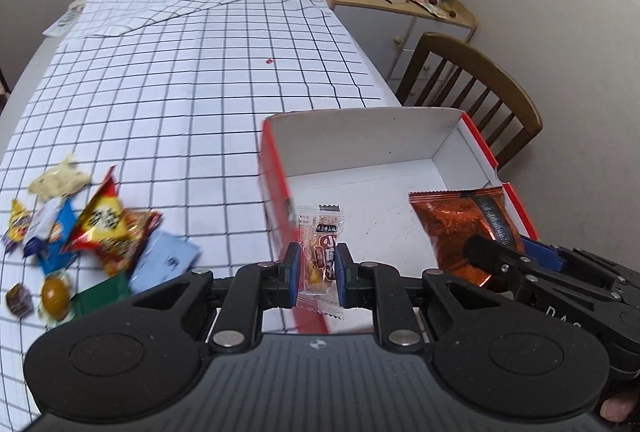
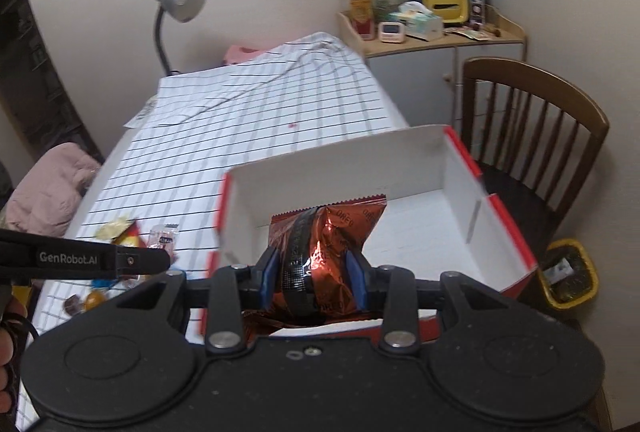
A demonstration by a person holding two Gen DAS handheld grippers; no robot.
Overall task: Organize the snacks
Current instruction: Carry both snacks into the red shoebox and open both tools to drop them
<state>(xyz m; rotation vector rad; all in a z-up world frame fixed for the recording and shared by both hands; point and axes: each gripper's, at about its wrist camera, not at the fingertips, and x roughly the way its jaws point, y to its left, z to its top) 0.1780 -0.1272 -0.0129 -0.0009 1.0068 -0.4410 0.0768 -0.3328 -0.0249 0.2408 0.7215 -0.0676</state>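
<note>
**Ana:** Snacks are split between two places. A loose pile (image 1: 80, 232) lies on the checked tablecloth (image 1: 200, 92) to the left of the red-and-white box (image 1: 360, 136), and two packets are in the grippers, above the box.

**Ben:** Which gripper has what?

**Ana:** The left gripper (image 1: 319, 264) has its blue pads pinched narrow on a small clear candy packet (image 1: 321, 256), held upright just inside the box's left wall. The right gripper (image 2: 316, 268) is clamped on an orange foil packet (image 2: 328, 236), squeezing it around the middle, over the near right part of the box.

**Ben:** So the step looks like dropping both in.

**Ana:** That is my reading. The box floor looks bare, so there is room to choose. I would lower each packet until it is close to the floor before letting go, so it lands flat instead of tumbling.

**Ben:** Anything to watch?

**Ana:** The candy packet hangs near the left wall; shift it a little toward the centre so it cannot catch on the rim and fall outside. The foil packet is puffy and crinkled, so it may spring when freed. Keep the two apart, one per side, and lift the grippers straight up afterwards to avoid dragging either one out.
</note>
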